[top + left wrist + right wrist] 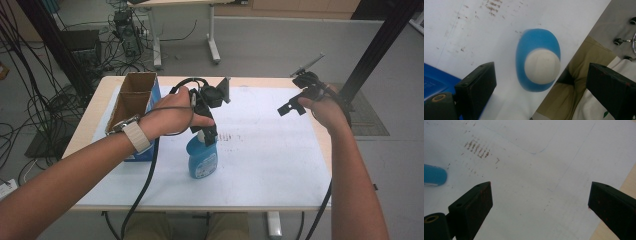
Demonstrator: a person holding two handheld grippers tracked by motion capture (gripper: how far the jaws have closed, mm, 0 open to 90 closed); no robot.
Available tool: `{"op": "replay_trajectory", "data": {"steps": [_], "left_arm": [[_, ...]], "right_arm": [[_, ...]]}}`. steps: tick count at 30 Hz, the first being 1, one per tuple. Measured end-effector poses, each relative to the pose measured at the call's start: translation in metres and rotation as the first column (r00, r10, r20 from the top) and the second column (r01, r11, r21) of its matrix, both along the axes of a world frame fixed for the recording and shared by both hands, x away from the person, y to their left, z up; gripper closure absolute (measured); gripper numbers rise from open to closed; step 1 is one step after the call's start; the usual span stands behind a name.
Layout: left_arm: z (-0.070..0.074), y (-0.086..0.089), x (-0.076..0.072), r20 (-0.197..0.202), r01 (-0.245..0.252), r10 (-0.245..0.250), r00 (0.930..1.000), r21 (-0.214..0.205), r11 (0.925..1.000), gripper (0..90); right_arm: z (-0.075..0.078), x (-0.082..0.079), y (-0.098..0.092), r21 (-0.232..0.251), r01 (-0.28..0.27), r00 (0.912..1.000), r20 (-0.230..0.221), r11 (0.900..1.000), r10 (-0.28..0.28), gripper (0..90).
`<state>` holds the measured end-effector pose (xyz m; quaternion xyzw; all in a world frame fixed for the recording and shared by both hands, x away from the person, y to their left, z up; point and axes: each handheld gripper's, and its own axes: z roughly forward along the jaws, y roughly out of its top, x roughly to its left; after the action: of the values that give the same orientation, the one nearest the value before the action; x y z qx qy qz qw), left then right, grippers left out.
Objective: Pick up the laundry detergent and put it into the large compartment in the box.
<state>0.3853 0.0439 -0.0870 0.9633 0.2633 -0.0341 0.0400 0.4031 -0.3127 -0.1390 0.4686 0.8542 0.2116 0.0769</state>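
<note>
At the left edge of the table (95, 107) stands an open cardboard box (131, 100) with blue sides, just beside the person's left wrist, which wears a watch (134, 131) with a pale strap. The left hand (170, 117) holds the left gripper (209, 135) pointing down over a blue bottle (202, 157) that stands upright on the white sheet (265, 160) near the front of the table. Seen along that gripper, its jaws are spread wide with the bottle's white cap (542, 66) between them and touching neither. Further right lies a patch of brownish marks (231, 136) on the sheet. Well apart from the bottle, out to the right, the right hand (327, 110) holds the right gripper (289, 108) up above the sheet, jaws spread wide with nothing between them, near the table's far right corner
</note>
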Motion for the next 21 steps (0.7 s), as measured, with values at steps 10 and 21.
{"op": "replay_trajectory", "data": {"steps": [10, 21], "left_arm": [[-0.007, 0.002, -0.001, 0.000, -0.005, 0.005, 1.0000, -0.008, 1.0000, 9.9], [-0.026, 0.002, -0.004, -0.001, 0.003, -0.003, 1.0000, -0.006, 1.0000, 9.9]], "right_arm": [[-0.001, 0.001, 0.001, -0.001, -0.001, 1.0000, -0.004, 1.0000, 0.001, 5.3], [-0.001, 0.001, 0.002, 0.001, -0.001, 1.0000, -0.002, 1.0000, 0.001, 5.3]]}}
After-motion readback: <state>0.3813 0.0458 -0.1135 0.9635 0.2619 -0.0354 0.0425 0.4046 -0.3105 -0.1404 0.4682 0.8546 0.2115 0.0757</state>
